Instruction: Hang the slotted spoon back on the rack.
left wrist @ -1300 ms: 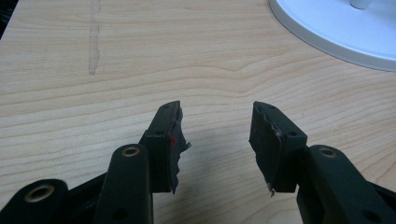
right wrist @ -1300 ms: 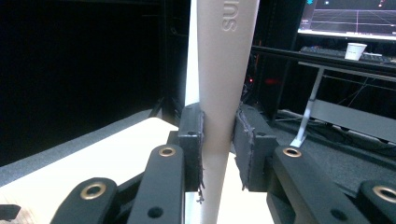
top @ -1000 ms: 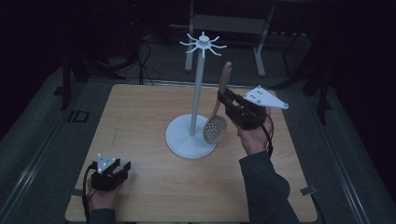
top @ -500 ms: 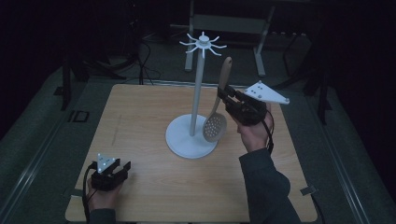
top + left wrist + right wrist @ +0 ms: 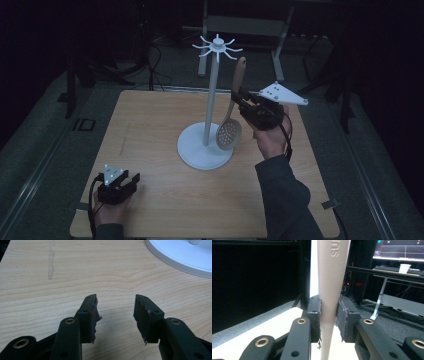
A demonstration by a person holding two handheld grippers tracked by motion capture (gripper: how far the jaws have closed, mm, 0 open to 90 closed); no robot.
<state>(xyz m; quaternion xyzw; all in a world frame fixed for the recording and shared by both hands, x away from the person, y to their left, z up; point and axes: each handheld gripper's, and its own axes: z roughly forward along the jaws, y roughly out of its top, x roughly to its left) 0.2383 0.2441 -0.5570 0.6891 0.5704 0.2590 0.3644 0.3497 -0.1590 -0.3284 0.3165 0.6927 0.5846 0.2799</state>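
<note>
A white utensil stand (image 5: 209, 102) with a round base (image 5: 197, 147) and a crown of hooks (image 5: 217, 46) stands mid-table. My right gripper (image 5: 241, 96) is shut on the handle of a beige slotted spoon (image 5: 231, 125), held upright just right of the pole, bowl down over the base. In the right gripper view the handle (image 5: 329, 277) runs up between the pads (image 5: 342, 315), with the white pole (image 5: 314, 265) behind it. My left gripper (image 5: 131, 178) rests on the table (image 5: 150, 125) at the front left, open and empty; its jaws (image 5: 116, 315) are spread over bare wood.
Edge of the stand's base (image 5: 180, 255) lies ahead-right of the left gripper. Beyond the table are dark floor, cables and a metal frame (image 5: 245, 25). A desk with a monitor (image 5: 399, 247) and a cup (image 5: 404, 268) stands behind.
The right gripper has lifted the spoon slightly higher and a bit toward the hooks. The left gripper has not moved.
</note>
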